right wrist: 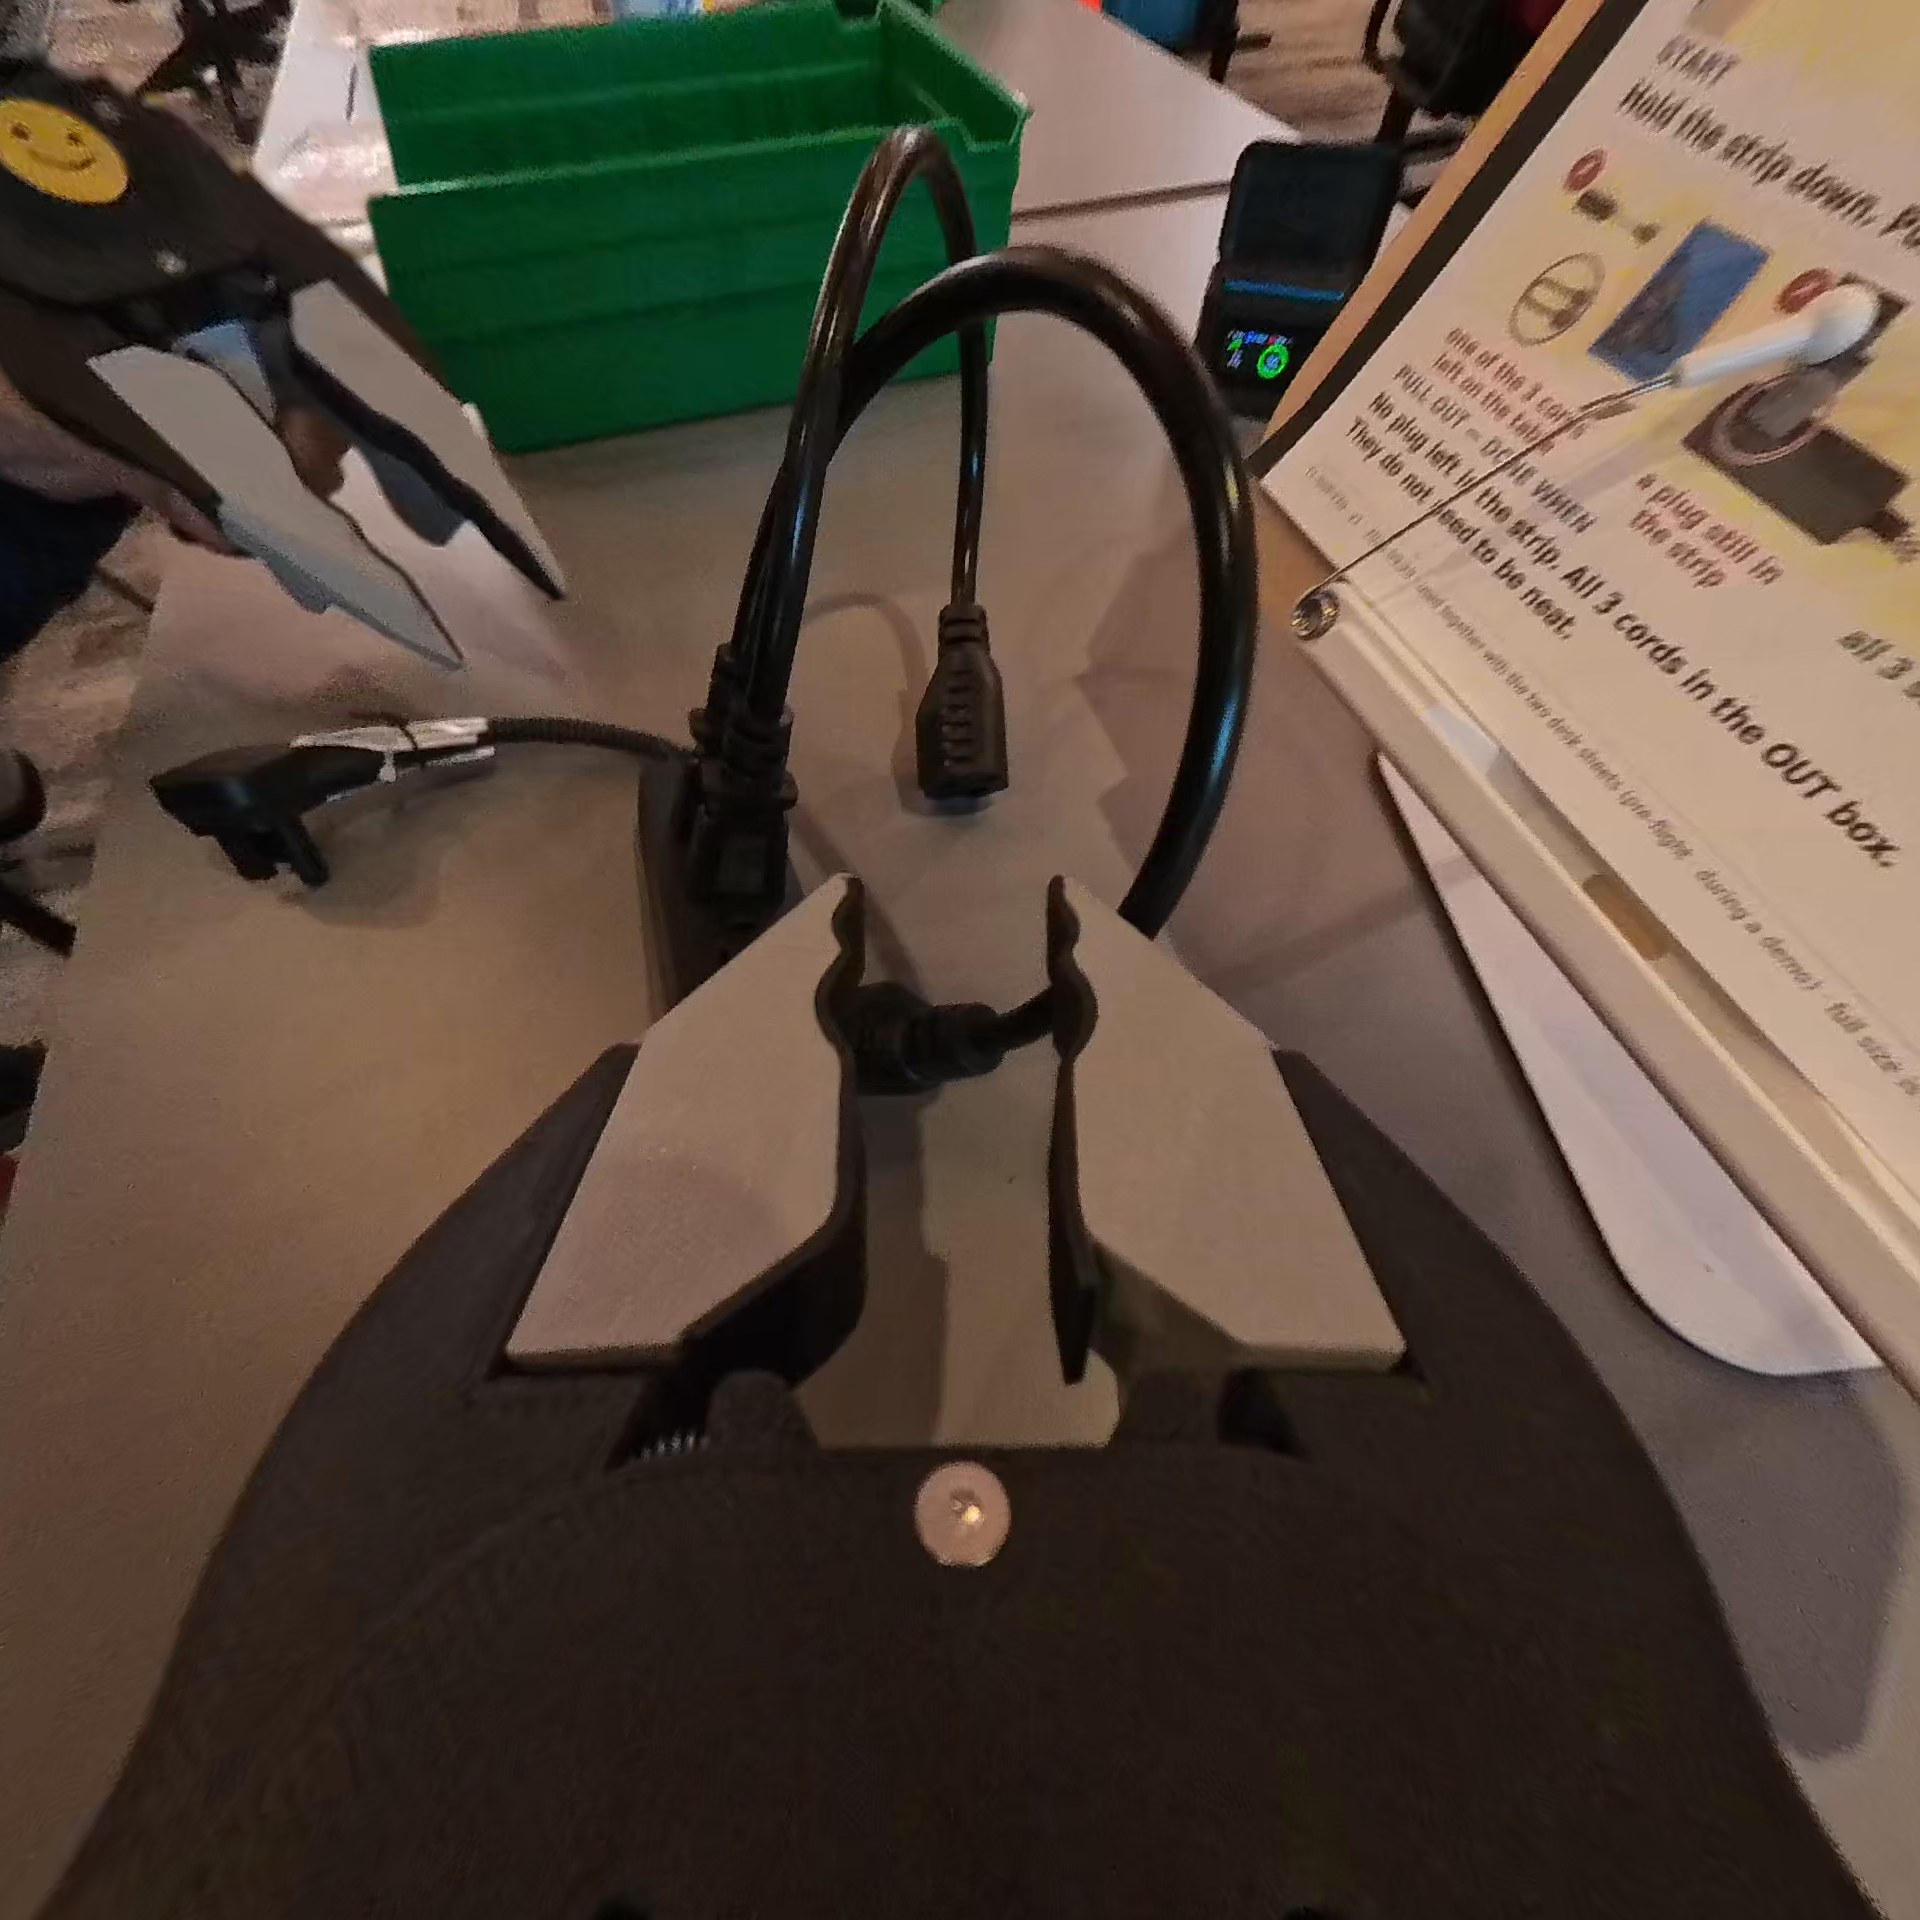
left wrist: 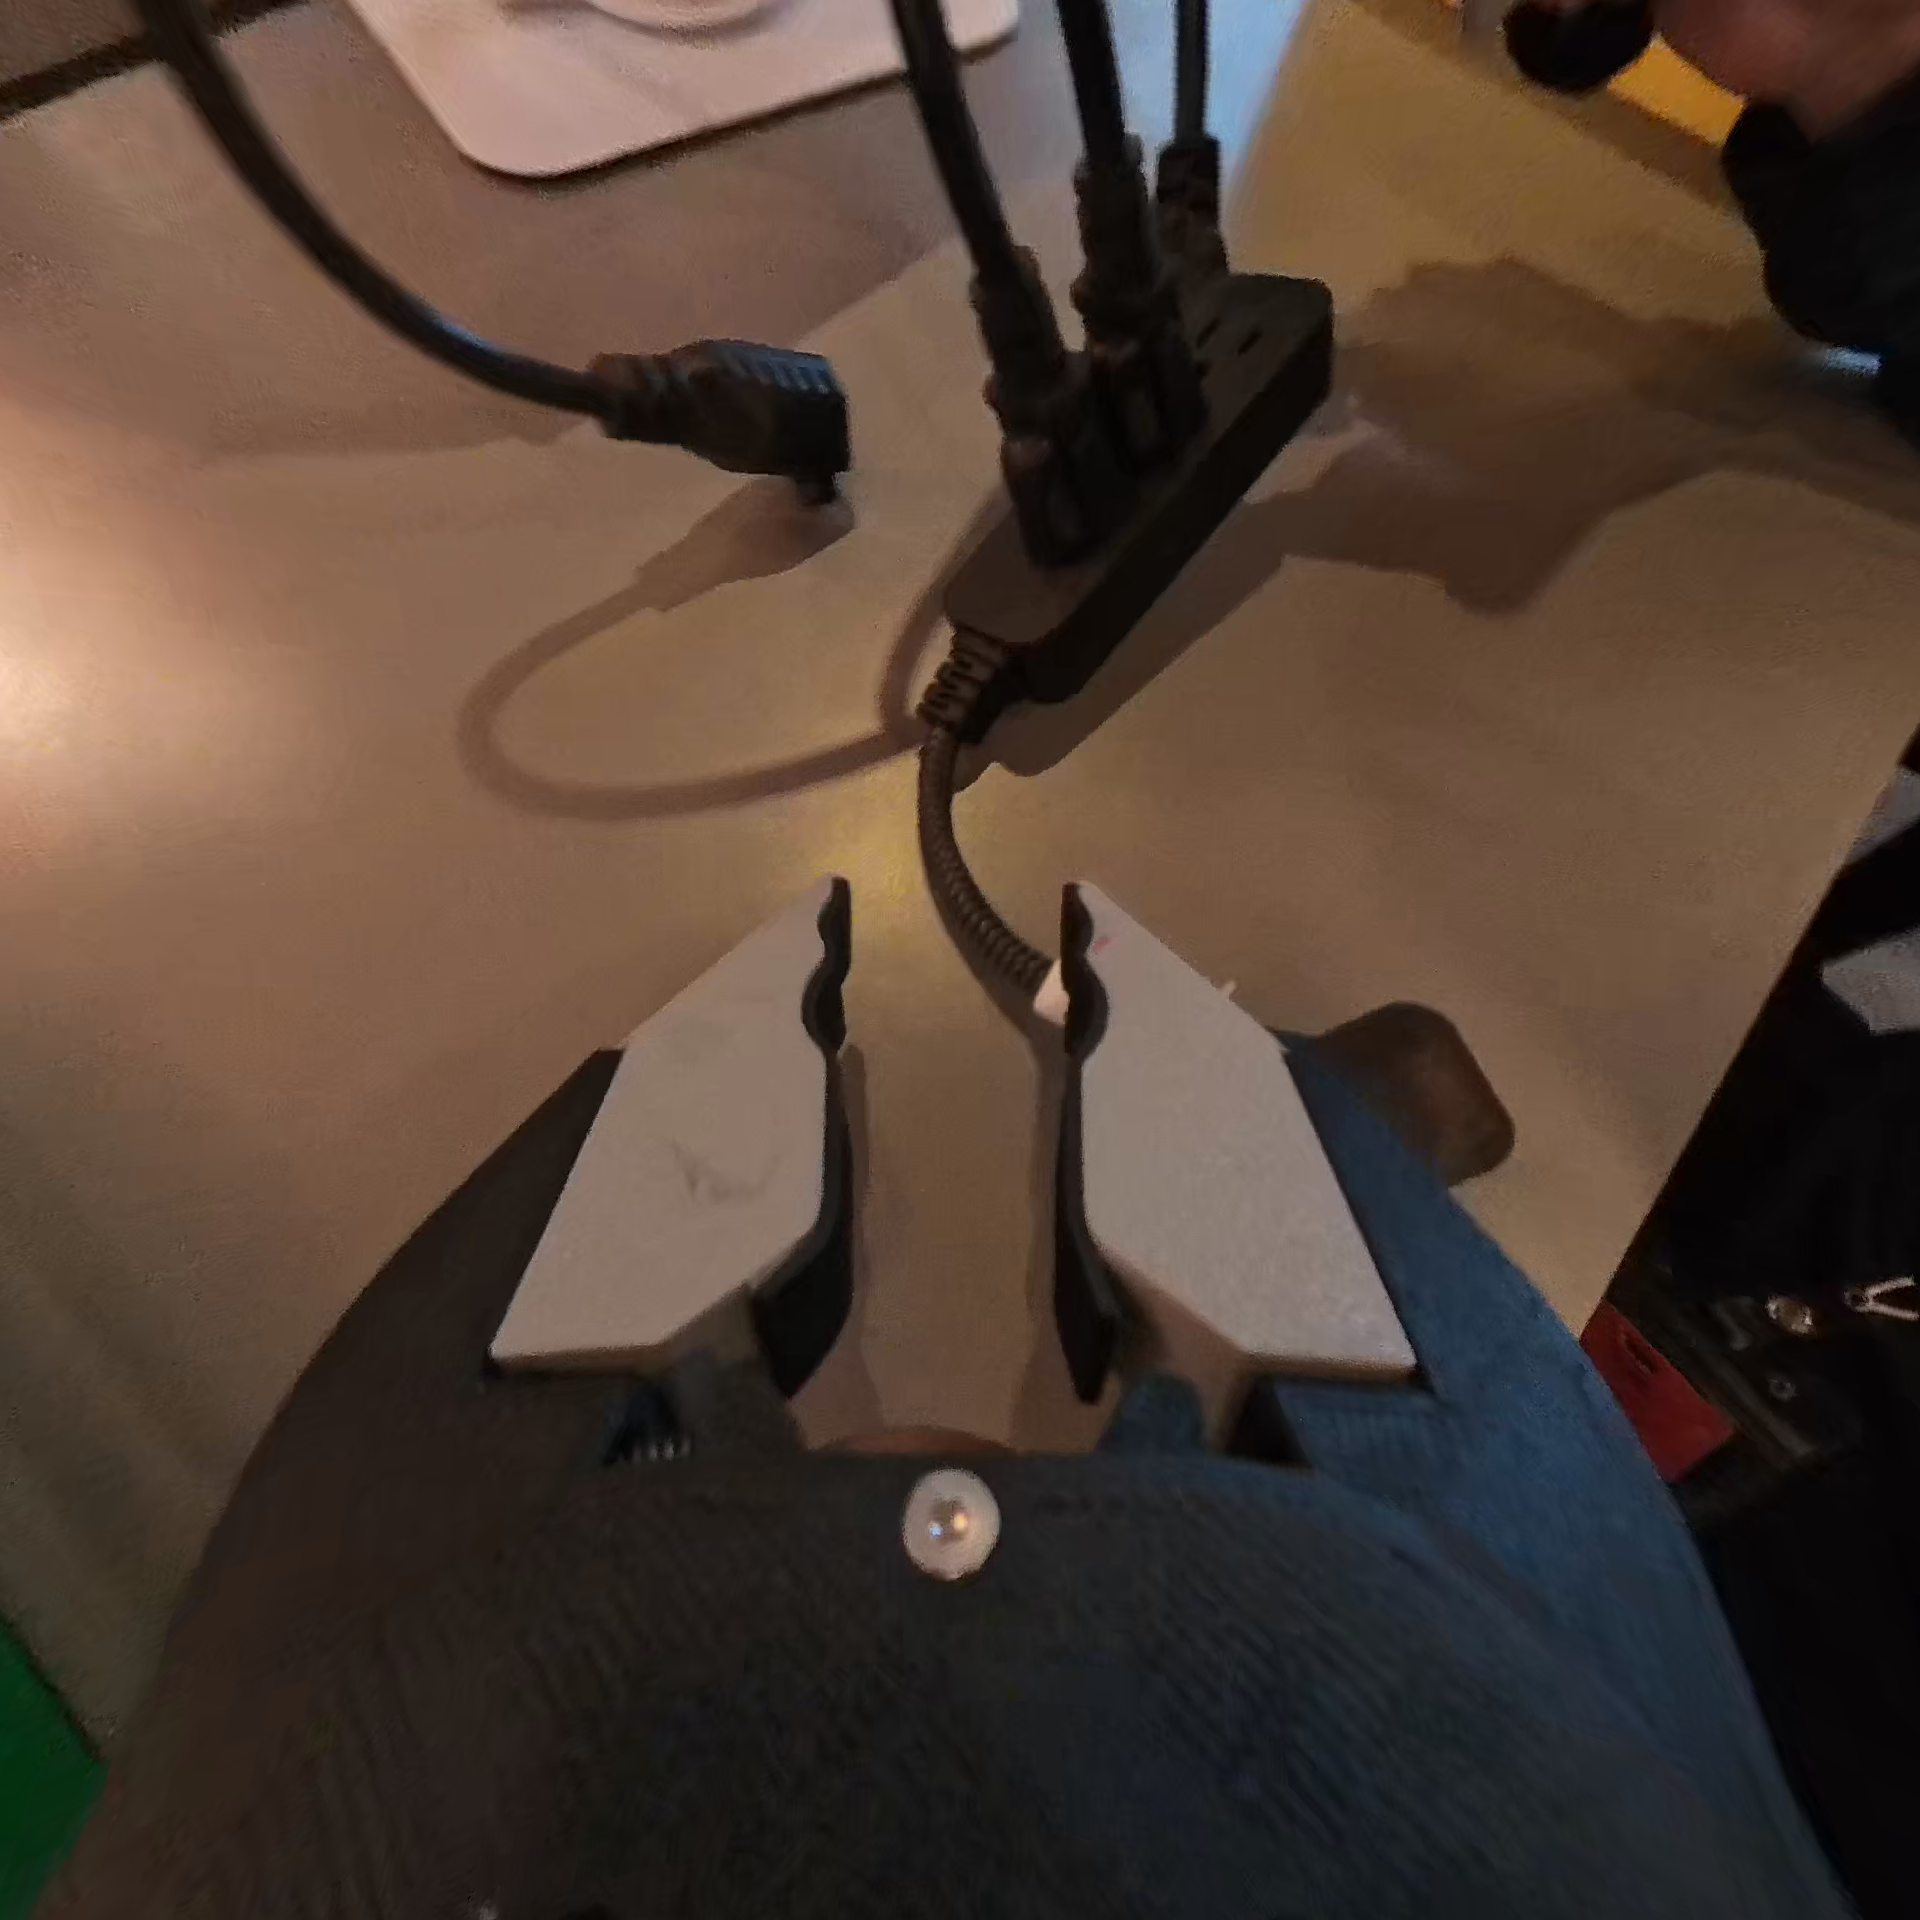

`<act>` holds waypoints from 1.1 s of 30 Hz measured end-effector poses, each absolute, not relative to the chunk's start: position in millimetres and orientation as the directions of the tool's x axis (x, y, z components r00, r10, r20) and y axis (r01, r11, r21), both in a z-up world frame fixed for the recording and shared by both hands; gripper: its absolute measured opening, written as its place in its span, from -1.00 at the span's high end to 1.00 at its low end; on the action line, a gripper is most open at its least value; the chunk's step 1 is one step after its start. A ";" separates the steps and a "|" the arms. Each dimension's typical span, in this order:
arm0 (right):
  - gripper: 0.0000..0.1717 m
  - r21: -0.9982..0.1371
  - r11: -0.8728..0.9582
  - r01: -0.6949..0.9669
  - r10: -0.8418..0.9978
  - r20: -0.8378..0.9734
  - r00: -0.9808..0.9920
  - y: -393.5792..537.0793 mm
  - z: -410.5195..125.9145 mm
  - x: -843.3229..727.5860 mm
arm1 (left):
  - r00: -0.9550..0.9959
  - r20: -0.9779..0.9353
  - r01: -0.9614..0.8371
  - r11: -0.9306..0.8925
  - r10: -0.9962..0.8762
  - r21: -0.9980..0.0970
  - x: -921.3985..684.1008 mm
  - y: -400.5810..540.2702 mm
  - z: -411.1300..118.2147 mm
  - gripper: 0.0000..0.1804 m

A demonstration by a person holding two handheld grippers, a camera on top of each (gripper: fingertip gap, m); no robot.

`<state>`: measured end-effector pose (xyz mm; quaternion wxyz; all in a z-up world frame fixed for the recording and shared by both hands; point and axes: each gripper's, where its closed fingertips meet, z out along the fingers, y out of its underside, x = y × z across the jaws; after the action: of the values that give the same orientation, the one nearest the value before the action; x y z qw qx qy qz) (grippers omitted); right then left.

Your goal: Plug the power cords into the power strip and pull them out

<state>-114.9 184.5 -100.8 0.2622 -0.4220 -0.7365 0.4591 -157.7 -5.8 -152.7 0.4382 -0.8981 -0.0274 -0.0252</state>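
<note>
The black power strip [left wrist: 1247, 384] lies on the tan table [left wrist: 312, 935] with three black plugs [left wrist: 1039, 457] standing in it. Its braided cord [left wrist: 940, 831] runs towards me, under my left gripper [left wrist: 956, 894], which is open, empty and above the table. The right wrist view shows the left gripper [right wrist: 509, 623] in the air over the strip's own plug [right wrist: 249, 800]. My right gripper [right wrist: 951, 888] is beside the strip [right wrist: 665, 883]. Its pads stand apart, and a black cord end [right wrist: 904, 1029] lies across the gap. That cord [right wrist: 1226, 520] arches back to the strip. Another loose connector [right wrist: 961, 727] stands on the table and also shows in the left wrist view [left wrist: 748, 416].
A green bin [right wrist: 675, 208] stands at the back. A propped instruction sheet [right wrist: 1662, 520] closes off the right side, with a white sheet [right wrist: 1662, 1195] under it. A small dark device with a lit screen [right wrist: 1278, 312] is behind the cords. A person's dark sleeve [left wrist: 1829, 208] is at the far right. Left tips to right tips: about 20 centimetres. The loose connector [right wrist: 961, 727] lies around 12 centimetres away from my right fingertips. My left wrist view [left wrist: 780, 393] looks at it from another angle.
</note>
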 end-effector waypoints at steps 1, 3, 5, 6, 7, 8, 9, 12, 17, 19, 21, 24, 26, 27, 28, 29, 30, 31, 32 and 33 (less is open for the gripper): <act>0.63 -0.906 0.215 0.365 0.869 0.007 -0.495 186.1 -97.9 -116.0 | 0.995 0.078 0.096 -0.589 0.057 -0.803 -160.8 -12.6 -151.0 0.58; 0.61 -0.924 0.207 0.323 0.884 0.036 -0.466 190.2 -90.6 -118.8 | 0.990 0.102 0.137 -0.550 0.095 -0.824 -163.6 -26.4 -148.0 0.57; 0.53 -0.945 0.194 0.263 0.902 0.066 -0.427 195.3 -79.5 -121.2 | 0.985 0.095 0.157 -0.530 0.143 -0.833 -169.8 -40.0 -144.7 0.51; 0.38 -0.958 0.182 0.222 0.912 0.080 -0.402 198.4 -71.7 -122.2 | 0.982 0.074 0.156 -0.521 0.175 -0.839 -174.9 -46.7 -141.5 0.49; 0.19 -0.971 0.172 0.169 0.921 0.097 -0.376 201.5 -62.4 -122.7 | 0.978 0.038 0.143 -0.521 0.207 -0.841 -181.4 -55.0 -136.8 0.46; 0.08 -0.980 0.167 0.109 0.927 0.119 -0.355 203.8 -53.1 -122.3 | 0.969 -0.015 0.119 -0.516 0.248 -0.848 -190.7 -65.2 -128.2 0.43; 0.02 -0.984 0.167 0.053 0.934 0.141 -0.329 206.8 -45.7 -121.4 | 0.948 -0.069 0.096 -0.482 0.312 -0.871 -203.9 -76.4 -112.4 0.44; -0.21 -0.983 0.177 -0.052 0.947 0.185 -0.262 215.2 -39.7 -119.5 | 0.891 -0.074 0.064 -0.286 0.448 -0.956 -234.0 -109.5 -50.0 0.46; -0.23 -0.990 0.125 0.061 0.971 0.109 -0.213 226.6 -71.6 -131.4 | 0.785 -0.109 0.120 -0.323 0.610 -0.939 -298.2 -168.1 -27.5 0.31; -0.23 -0.989 0.091 0.120 0.975 0.064 -0.211 229.0 -84.5 -135.9 | 0.777 -0.140 0.167 -0.414 0.614 -0.895 -326.6 -179.7 -39.5 0.31; -0.23 -0.987 0.086 0.136 0.977 0.057 -0.206 231.2 -91.5 -139.2 | 0.781 -0.153 0.233 -0.510 0.606 -0.828 -356.6 -187.6 -55.7 0.32; -0.22 -0.982 0.116 0.151 0.978 0.086 -0.189 235.1 -99.7 -143.0 | 0.773 -0.206 0.291 -0.623 0.600 -0.726 -402.0 -194.9 -72.2 0.45; -0.20 -0.977 0.138 0.162 0.976 0.107 -0.188 235.2 -103.7 -144.3 | 0.774 -0.272 0.282 -0.696 0.572 -0.660 -429.5 -192.5 -82.6 0.55; -0.19 -0.975 0.145 0.166 0.975 0.112 -0.191 234.3 -105.2 -144.8 | 0.783 -0.305 0.276 -0.742 0.542 -0.610 -440.9 -190.4 -91.6 0.60; -0.19 -0.974 0.148 0.170 0.974 0.114 -0.196 232.7 -106.4 -145.2 | 0.793 -0.334 0.274 -0.788 0.510 -0.552 -451.0 -188.5 -102.6 0.61; -0.19 -0.973 0.150 0.174 0.973 0.114 -0.203 230.7 -107.2 -145.5 | 0.807 -0.351 0.276 -0.829 0.475 -0.487 -459.2 -187.1 -115.3 0.61; -0.19 -0.972 0.152 0.178 0.971 0.113 -0.211 228.4 -107.8 -145.7 | 0.822 -0.358 0.281 -0.861 0.444 -0.423 -466.4 -186.0 -128.3 0.61; -0.19 -0.971 0.156 0.181 0.969 0.115 -0.220 225.9 -108.0 -145.7 | 0.835 -0.354 0.290 -0.884 0.421 -0.367 -472.7 -184.8 -140.7 0.61; -0.17 -0.970 0.162 0.181 0.967 0.119 -0.227 223.5 -107.6 -145.4 | 0.846 -0.345 0.303 -0.899 0.407 -0.318 -478.6 -184.3 -152.5 0.61; -0.16 -0.970 0.171 0.175 0.964 0.128 -0.234 221.2 -105.8 -144.7 | 0.853 -0.336 0.320 -0.908 0.400 -0.270 -484.5 -185.3 -163.2 0.61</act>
<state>-144.7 221.2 -105.8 0.4269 -0.4483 -0.6350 0.4621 -484.5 -185.3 -163.2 0.1026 -0.9569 -0.1882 0.1957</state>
